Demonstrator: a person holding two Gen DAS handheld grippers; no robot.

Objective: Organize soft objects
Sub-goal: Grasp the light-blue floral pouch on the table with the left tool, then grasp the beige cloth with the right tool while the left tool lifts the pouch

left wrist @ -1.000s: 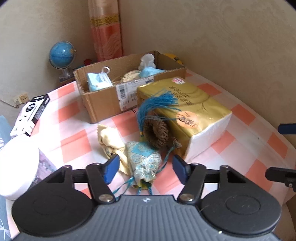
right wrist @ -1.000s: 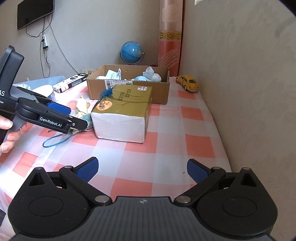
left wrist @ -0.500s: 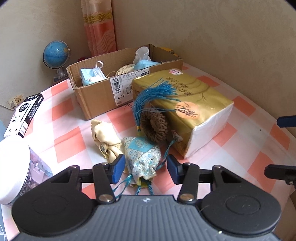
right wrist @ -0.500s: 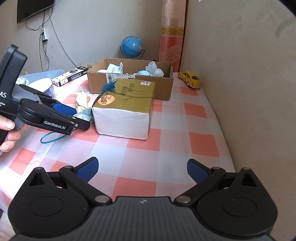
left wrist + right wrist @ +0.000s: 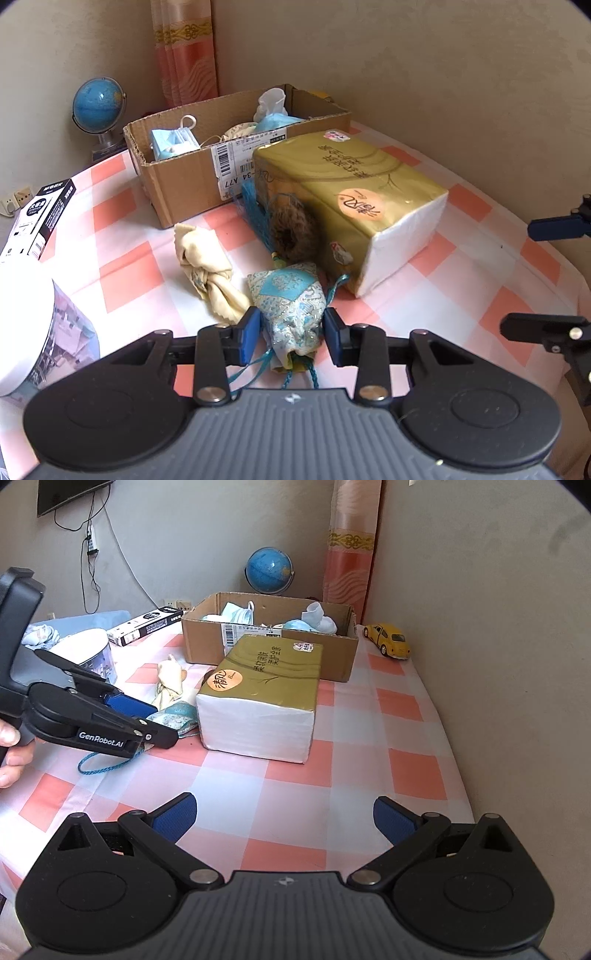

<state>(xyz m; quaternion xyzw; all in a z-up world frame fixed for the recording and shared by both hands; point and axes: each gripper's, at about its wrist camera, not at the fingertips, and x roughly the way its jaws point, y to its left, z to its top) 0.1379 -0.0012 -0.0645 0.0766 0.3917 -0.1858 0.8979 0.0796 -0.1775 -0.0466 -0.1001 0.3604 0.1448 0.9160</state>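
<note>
A blue-and-gold brocade pouch (image 5: 291,306) lies on the checked tablecloth with its cords trailing toward me. My left gripper (image 5: 291,330) is closing on it, and both blue pads touch its sides. From the right wrist the same pouch (image 5: 177,714) shows under the left gripper (image 5: 162,725). A knotted yellow cloth (image 5: 210,266) lies to its left. A woven ring with a blue tassel (image 5: 291,229) leans on the gold tissue pack (image 5: 351,192). The cardboard box (image 5: 184,188) behind holds masks and socks. My right gripper (image 5: 284,818) is open and empty over bare cloth.
A white round container (image 5: 22,325) and a black-and-white carton (image 5: 40,218) stand at the left. A globe (image 5: 98,107) sits behind the box, a yellow toy car (image 5: 388,640) by the right wall. The right gripper's fingers (image 5: 554,226) show at the right edge.
The left jaws have narrowed from wide apart until they touch the pouch. The tassel has slipped off the top of the tissue pack. The right gripper has stayed put.
</note>
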